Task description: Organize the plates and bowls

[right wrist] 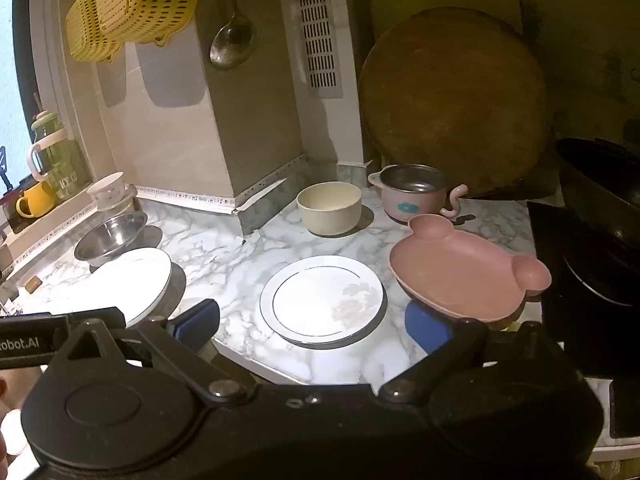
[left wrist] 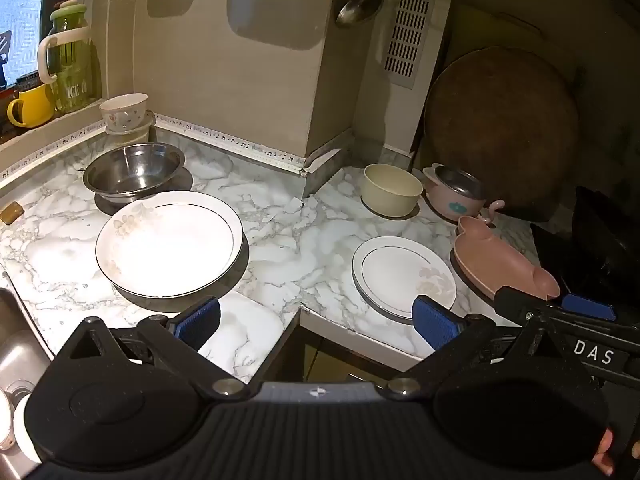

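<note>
On the marble counter (left wrist: pixel 288 240) lie a large deep white plate (left wrist: pixel 168 242) (right wrist: pixel 136 280), a steel bowl (left wrist: pixel 134 170) (right wrist: pixel 110 236) behind it, a small flat white plate (left wrist: pixel 400 272) (right wrist: pixel 322 300), a cream bowl (left wrist: pixel 390 194) (right wrist: pixel 330 206), a pink bear-shaped plate (left wrist: pixel 500 260) (right wrist: pixel 464 268) and a pink steel-lined pot (left wrist: pixel 456 196) (right wrist: pixel 412 194). My left gripper (left wrist: pixel 316 322) hovers open over the counter's front edge, between the two white plates. My right gripper (right wrist: pixel 312 326) is open too, just in front of the small white plate, holding nothing.
A floral bowl (left wrist: pixel 124 112) is stacked at the window corner beside a green jug (left wrist: pixel 70 64) and yellow mug (left wrist: pixel 32 106). A round wooden board (right wrist: pixel 456 100) leans against the wall, a ladle (right wrist: pixel 230 40) hangs above, and a dark wok (right wrist: pixel 600 220) sits right. A sink (left wrist: pixel 16 344) lies far left.
</note>
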A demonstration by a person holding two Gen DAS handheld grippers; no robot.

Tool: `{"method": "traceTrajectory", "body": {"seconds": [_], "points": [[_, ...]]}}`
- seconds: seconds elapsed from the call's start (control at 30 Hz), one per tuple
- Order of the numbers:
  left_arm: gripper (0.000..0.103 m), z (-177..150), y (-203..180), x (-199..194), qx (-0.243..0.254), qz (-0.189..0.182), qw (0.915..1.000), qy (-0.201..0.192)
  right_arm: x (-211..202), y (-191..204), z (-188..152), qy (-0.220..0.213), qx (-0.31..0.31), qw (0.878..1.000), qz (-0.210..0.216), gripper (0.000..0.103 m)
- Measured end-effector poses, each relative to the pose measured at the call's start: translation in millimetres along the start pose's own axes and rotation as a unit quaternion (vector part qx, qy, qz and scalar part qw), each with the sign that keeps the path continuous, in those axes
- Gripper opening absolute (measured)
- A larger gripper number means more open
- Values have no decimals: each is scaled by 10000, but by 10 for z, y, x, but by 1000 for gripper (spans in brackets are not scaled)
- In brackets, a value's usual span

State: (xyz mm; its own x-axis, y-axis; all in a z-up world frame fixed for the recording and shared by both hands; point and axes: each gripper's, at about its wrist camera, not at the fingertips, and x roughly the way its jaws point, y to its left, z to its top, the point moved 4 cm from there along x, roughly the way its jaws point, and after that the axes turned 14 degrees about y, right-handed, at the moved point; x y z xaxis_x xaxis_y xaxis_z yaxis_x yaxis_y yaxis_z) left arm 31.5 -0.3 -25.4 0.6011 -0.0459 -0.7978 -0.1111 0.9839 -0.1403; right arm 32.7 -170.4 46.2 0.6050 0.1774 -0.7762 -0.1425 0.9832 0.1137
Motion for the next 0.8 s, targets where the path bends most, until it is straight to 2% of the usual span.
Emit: {"method": "traceTrajectory", "body": {"seconds": [0.3,0.8], "points": [[103,-21,18,-5,-25,-110,9999,-52,-62,11,-35,-229,-55,9997,12,99],[103,-9,-30,-66,-20,-71,10000,-62,-127,61,-15,-102,-246,9996,127,99]]}}
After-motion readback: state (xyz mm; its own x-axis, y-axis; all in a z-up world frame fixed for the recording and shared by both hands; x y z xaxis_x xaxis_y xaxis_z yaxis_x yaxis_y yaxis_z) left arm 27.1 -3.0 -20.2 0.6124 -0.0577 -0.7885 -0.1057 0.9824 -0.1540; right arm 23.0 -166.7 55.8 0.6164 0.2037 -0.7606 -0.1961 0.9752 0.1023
